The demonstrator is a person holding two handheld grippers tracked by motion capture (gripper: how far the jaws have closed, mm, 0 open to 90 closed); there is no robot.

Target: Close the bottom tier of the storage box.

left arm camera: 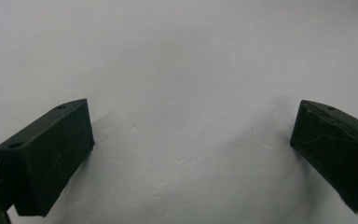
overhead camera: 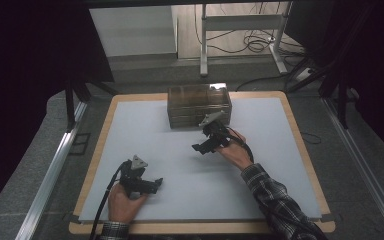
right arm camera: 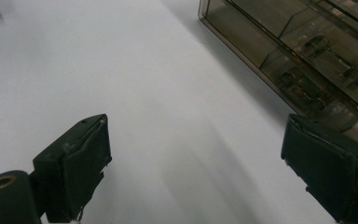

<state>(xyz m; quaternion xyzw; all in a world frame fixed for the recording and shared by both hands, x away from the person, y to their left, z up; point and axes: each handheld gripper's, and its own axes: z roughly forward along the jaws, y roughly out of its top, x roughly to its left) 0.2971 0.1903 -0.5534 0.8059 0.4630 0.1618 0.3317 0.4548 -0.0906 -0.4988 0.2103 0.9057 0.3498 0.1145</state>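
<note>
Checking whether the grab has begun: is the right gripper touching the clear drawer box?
Apart. In the right gripper view, the right gripper stands open with bare table between its jaws and the drawer box.

Black two-jaw left gripper (overhead camera: pixel 152 184) wearing a grey three-cornered plate on top, black cable trailing behind it, black right gripper (overhead camera: pixel 198 148) bearing a matching grey plate, blocky black jaw pads showing small screw holes, dark plaid sleeve (overhead camera: pixel 275 200) covering the forearm behind it
</note>
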